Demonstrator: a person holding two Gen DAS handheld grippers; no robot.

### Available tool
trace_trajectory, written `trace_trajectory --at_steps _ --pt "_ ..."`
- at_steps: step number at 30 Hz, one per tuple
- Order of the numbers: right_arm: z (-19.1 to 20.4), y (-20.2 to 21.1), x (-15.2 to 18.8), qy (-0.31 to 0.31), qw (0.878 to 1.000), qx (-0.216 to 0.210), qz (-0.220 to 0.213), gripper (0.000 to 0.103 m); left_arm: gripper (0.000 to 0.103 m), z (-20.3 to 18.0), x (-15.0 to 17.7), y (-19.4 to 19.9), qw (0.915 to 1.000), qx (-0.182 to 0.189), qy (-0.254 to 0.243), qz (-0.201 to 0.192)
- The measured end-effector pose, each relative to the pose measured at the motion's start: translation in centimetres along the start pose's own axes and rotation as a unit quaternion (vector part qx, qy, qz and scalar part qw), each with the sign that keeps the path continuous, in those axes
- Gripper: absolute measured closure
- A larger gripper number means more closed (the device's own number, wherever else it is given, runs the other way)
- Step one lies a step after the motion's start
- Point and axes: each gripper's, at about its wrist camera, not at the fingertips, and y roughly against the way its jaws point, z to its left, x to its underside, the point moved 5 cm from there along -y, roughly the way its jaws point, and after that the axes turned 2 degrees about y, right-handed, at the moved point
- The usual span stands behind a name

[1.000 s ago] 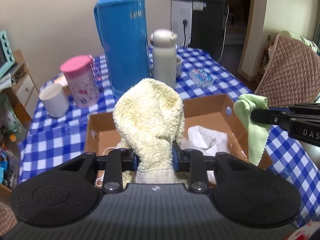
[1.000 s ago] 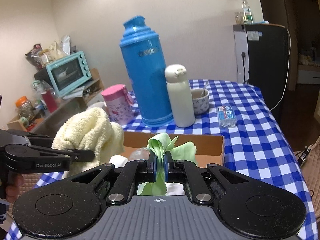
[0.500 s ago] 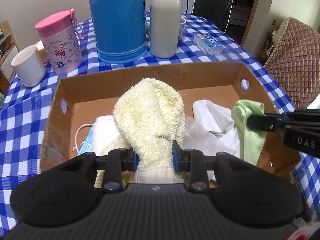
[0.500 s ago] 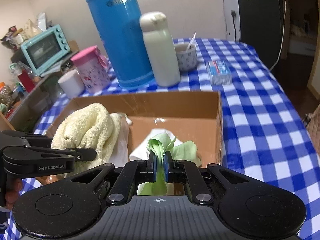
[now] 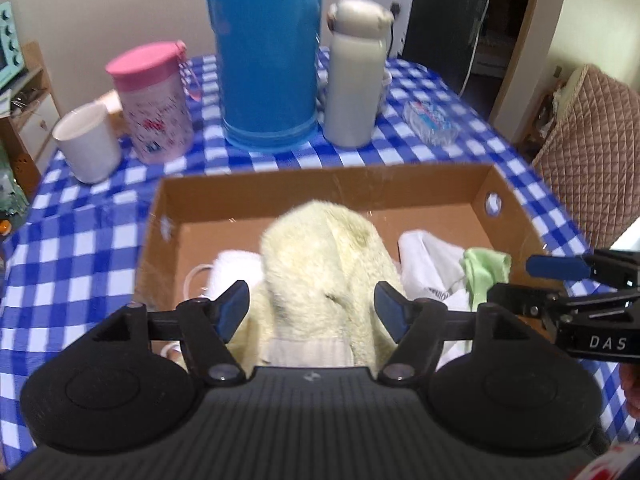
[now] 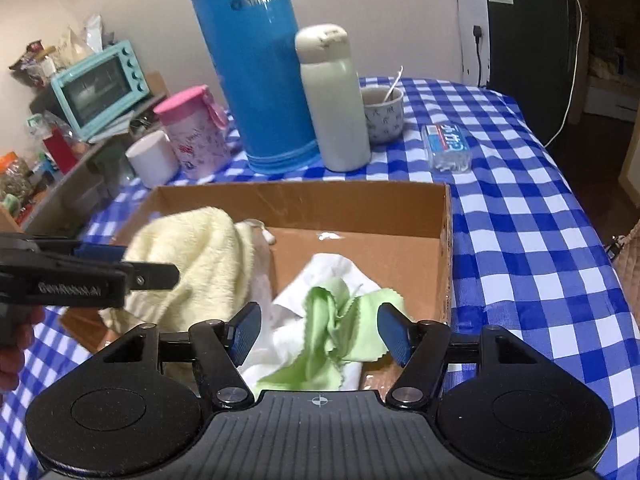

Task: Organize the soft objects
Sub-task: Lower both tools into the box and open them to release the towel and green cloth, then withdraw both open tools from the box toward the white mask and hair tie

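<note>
A pale yellow towel (image 5: 324, 268) stands bunched in the cardboard box (image 5: 320, 184), between the spread fingers of my left gripper (image 5: 312, 308). The left jaws are opening and their pads no longer press the towel. A green cloth (image 6: 336, 328) lies crumpled on a white garment (image 6: 320, 276) in the box's right half, under my right gripper (image 6: 318, 330). The right jaws are opening too, clear of the cloth. The same yellow towel (image 6: 200, 256) fills the box's left half in the right wrist view. My right gripper (image 5: 556, 280) enters the left wrist view from the right.
Behind the box on the blue checked tablecloth (image 6: 520, 216) stand a blue thermos (image 5: 266, 52), a cream flask (image 5: 354, 76), a pink-lidded jar (image 5: 152, 100), a white mug (image 5: 86, 142), a cup with a spoon (image 6: 382, 114) and a tissue pack (image 6: 446, 146). A quilted chair (image 5: 592, 152) is at right.
Both grippers sank into the box and spread their jaws. The yellow towel and the green cloth, gripped before, now sit free in the box.
</note>
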Motion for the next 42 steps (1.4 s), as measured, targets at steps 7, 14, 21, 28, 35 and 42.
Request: trace_trajectory --at_steps 7,14,21,28,35,42 --pt "0.1 4.0 0.2 -0.017 1.000 -0.002 -0.024 0.038 0.036 1.1 0.4 5.2 0.9997 -0.015 0.001 -0.018" --pt "-1.3 9.0 1.3 -0.045 0.998 0.006 -0.048 0.038 0.036 2.0 3.1 9.9 0.9994 -0.026 0.012 -0.021" --pt "-3.0 14.1 2.7 -0.071 0.995 0.019 -0.073 0.038 0.036 3.0 6.0 13.6 0.9987 -0.038 0.029 -0.020" --pt "-3.3 17.2 5.0 -0.074 0.994 0.028 -0.074 0.038 0.036 4.1 8.8 16.5 0.9971 -0.058 0.047 -0.014" --pt "-3.1 18.5 7.6 -0.075 0.995 0.031 -0.058 0.038 0.036 5.6 11.4 19.0 0.9944 -0.082 0.066 -0.008" --pt "-3.1 19.5 9.1 -0.075 0.995 0.031 -0.049 0.038 0.036 6.5 13.3 20.9 0.9923 -0.099 0.074 -0.006"
